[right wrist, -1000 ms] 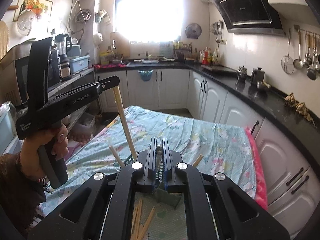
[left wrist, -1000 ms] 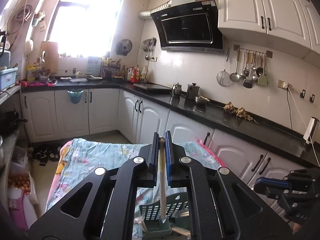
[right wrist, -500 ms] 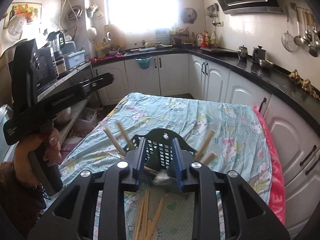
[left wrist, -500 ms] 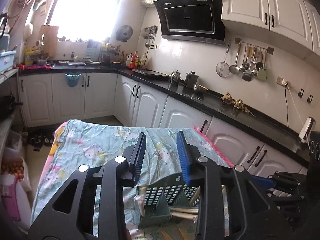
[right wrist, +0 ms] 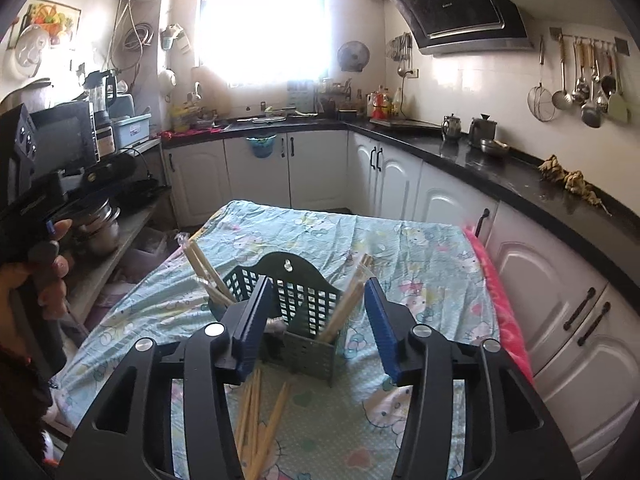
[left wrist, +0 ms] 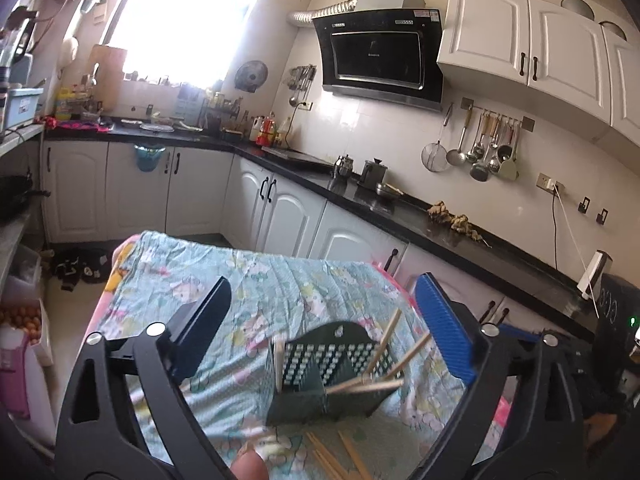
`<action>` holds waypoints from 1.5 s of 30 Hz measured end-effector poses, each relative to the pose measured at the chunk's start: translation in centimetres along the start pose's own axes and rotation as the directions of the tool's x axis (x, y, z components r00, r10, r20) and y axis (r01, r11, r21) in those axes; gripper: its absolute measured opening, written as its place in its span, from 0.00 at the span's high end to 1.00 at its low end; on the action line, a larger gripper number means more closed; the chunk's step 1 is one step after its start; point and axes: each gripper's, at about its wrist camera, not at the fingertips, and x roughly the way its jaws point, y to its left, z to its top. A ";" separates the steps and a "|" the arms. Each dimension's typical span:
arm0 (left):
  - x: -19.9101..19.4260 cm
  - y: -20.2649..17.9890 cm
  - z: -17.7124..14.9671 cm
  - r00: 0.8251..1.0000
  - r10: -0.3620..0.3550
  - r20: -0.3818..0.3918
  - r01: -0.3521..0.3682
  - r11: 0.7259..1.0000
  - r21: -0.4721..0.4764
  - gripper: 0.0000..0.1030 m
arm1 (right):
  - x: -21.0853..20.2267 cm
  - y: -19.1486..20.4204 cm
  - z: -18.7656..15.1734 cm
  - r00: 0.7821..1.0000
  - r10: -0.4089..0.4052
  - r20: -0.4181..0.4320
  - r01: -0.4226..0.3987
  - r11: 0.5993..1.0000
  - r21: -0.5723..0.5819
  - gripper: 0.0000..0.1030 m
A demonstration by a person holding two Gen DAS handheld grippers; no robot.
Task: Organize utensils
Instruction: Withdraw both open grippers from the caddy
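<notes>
A dark green slotted utensil holder [left wrist: 328,376] [right wrist: 300,312] stands on the table with the light blue cartoon cloth [left wrist: 248,284] [right wrist: 400,248]. Wooden chopsticks [left wrist: 384,364] [right wrist: 206,270] lean in its compartments. More loose chopsticks [right wrist: 260,420] [left wrist: 336,456] lie on the cloth in front of it. My left gripper [left wrist: 320,328] is open and empty above the holder. My right gripper [right wrist: 316,320] is open and empty, its fingers either side of the holder's front. The hand-held left gripper also shows at the left of the right wrist view [right wrist: 36,208].
White cabinets with a black countertop [left wrist: 400,208] run along the right and back walls. Ladles hang on the wall [left wrist: 480,152]. A shelf with pots and appliances [right wrist: 100,200] stands left of the table. The table's pink edge [right wrist: 504,304] is at the right.
One second ago both grippers were shut, the left on a chopstick over the holder. Both have opened wide; the chopstick now rests in the holder and both grippers are empty.
</notes>
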 end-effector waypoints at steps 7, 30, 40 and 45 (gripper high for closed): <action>-1.2 0.3 -2.4 0.999 0.024 -0.041 -0.025 0.999 -0.021 0.11 | -1.4 0.4 -1.2 1.000 -0.005 0.016 0.005 1.000 -0.002 0.49; -4.0 0.5 -6.0 0.996 0.048 -0.076 -0.051 0.998 -0.037 0.11 | -2.3 3.4 -5.2 0.999 0.035 -0.030 -0.036 0.998 -0.048 0.49; -4.5 0.3 -7.3 0.994 0.049 -0.101 -0.053 0.998 -0.038 0.11 | -1.9 4.4 -6.8 0.996 0.056 -0.071 -0.060 0.996 -0.062 0.48; -4.5 0.2 -7.9 0.992 0.052 -0.115 -0.056 0.998 -0.032 0.11 | -1.6 4.8 -7.5 0.994 0.060 -0.090 -0.067 0.996 -0.067 0.49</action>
